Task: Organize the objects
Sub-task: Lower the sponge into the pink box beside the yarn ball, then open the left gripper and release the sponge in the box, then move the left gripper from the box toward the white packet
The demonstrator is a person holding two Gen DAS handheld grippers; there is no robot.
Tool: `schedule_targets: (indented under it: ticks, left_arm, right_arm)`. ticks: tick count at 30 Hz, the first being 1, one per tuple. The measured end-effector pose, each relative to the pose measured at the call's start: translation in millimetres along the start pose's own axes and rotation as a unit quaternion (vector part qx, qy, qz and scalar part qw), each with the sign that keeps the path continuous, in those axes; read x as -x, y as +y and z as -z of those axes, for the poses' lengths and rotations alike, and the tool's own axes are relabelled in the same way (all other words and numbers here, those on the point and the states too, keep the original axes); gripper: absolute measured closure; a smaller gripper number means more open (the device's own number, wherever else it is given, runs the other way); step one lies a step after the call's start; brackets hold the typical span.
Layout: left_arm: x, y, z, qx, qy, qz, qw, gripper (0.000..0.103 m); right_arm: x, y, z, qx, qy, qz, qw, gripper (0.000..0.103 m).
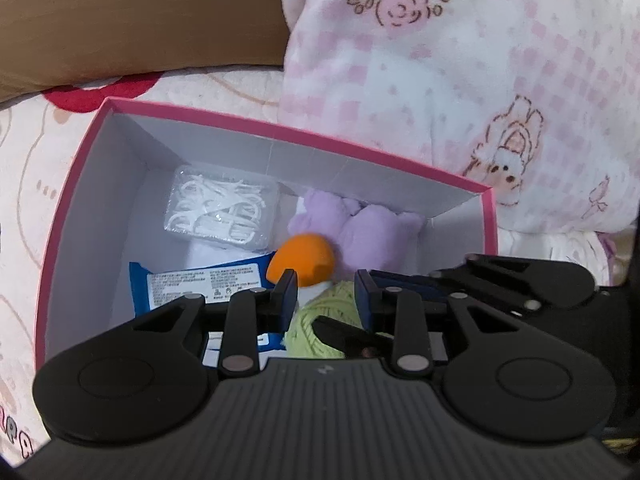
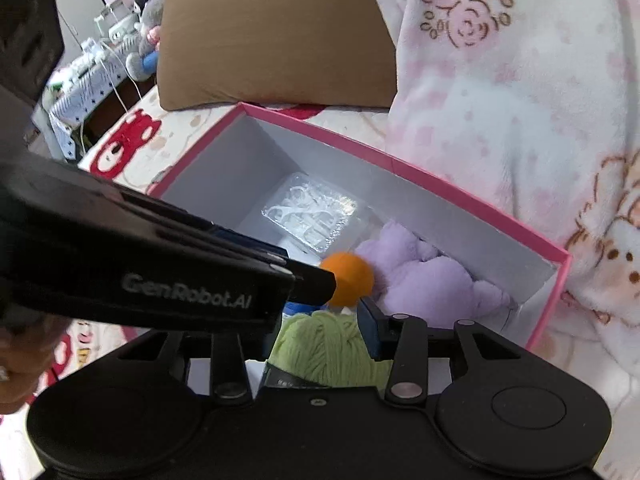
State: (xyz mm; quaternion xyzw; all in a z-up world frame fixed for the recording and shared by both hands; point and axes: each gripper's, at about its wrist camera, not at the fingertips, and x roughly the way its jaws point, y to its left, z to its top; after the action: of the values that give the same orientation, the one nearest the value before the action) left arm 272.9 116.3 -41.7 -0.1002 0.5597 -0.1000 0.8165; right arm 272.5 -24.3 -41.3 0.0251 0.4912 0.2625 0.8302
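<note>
A bed surface covered by a cream sheet (image 2: 168,148) printed with red bear motifs is observed. A brown cushion (image 2: 276,40) stands at the far side, and a white-and-pink fleece blanket (image 2: 520,92) with rose and bear prints is heaped at the right. At the far left of the room, a cluttered table (image 2: 84,76) with cables and a grey plush toy (image 2: 148,20) is visible.

A pink-rimmed box (image 1: 280,130) with white inner walls rests on the sheet. Inside it are noted: a clear packet of white floss picks (image 1: 222,210) at the far left, a lilac plush item (image 1: 360,228) at the far right, a blue wipes packet (image 1: 200,284) at the near left, and a light green yarn ball (image 2: 328,344) nearest the cameras.

An orange ball (image 1: 302,262) sits above the yarn. The left gripper (image 1: 326,286) is over the box, jaws narrowly apart; contact with the orange ball cannot be confirmed. The right gripper (image 2: 320,320) has its jaws around the yarn; whether the pads press it cannot be told.
</note>
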Motion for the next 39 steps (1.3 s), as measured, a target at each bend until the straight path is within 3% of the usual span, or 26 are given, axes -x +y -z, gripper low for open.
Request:
schedule_targets:
  ticks: [3,5,9,13,17,21,24,30,39]
  left_arm:
    - [15.8,3.8,0.2,0.030,-0.014,0.026,0.9991,0.072]
    - [31.3,-2.3,1.6,0.021,-0.024,0.019,0.9993,0.071]
    - [55.0,-23.5,10.6,-0.001,0.010,-0.006,0.9999,0.070]
    - [85.3,-41.9,24.0,-0.030,0.008,-0.018,0.9994,0.068]
    - [115.6,-52.4,40.1,-0.036,-0.005,-0.022,0.9991,0.065]
    - [137.7,-59.6,56.8,-0.032,0.000,0.000,0.9995,0.063]
    - [148.5,-67.1,70.6,-0.033,0.005,0.003,0.9994,0.063]
    - [159.2,-82.7,98.2,-0.050,0.008,-0.008,0.9987,0.062]
    - [172.4,-117.9,133.7,-0.113,0.024,-0.004,0.9933,0.061]
  right_arm:
    - [13.4,-0.1,4.6,-0.003,-0.015,-0.011,1.000,0.056]
    - [26.4,2.7,9.4,0.004,-0.029,-0.012,1.000,0.056]
    - [45.0,9.8,16.7,0.021,-0.007,0.013,1.000,0.056]
    - [76.0,20.8,25.3,0.036,-0.017,0.016,0.999,0.055]
    - [114.1,32.6,38.6,0.052,-0.036,0.030,0.998,0.050]
    - [143.1,45.6,54.0,0.060,-0.037,0.041,0.997,0.044]
    - [157.5,57.4,66.0,0.081,-0.030,0.066,0.994,0.044]
    - [186.4,59.8,88.7,0.064,-0.045,0.077,0.994,0.037]
    - [224.4,69.3,125.5,0.074,-0.054,0.091,0.992,0.037]
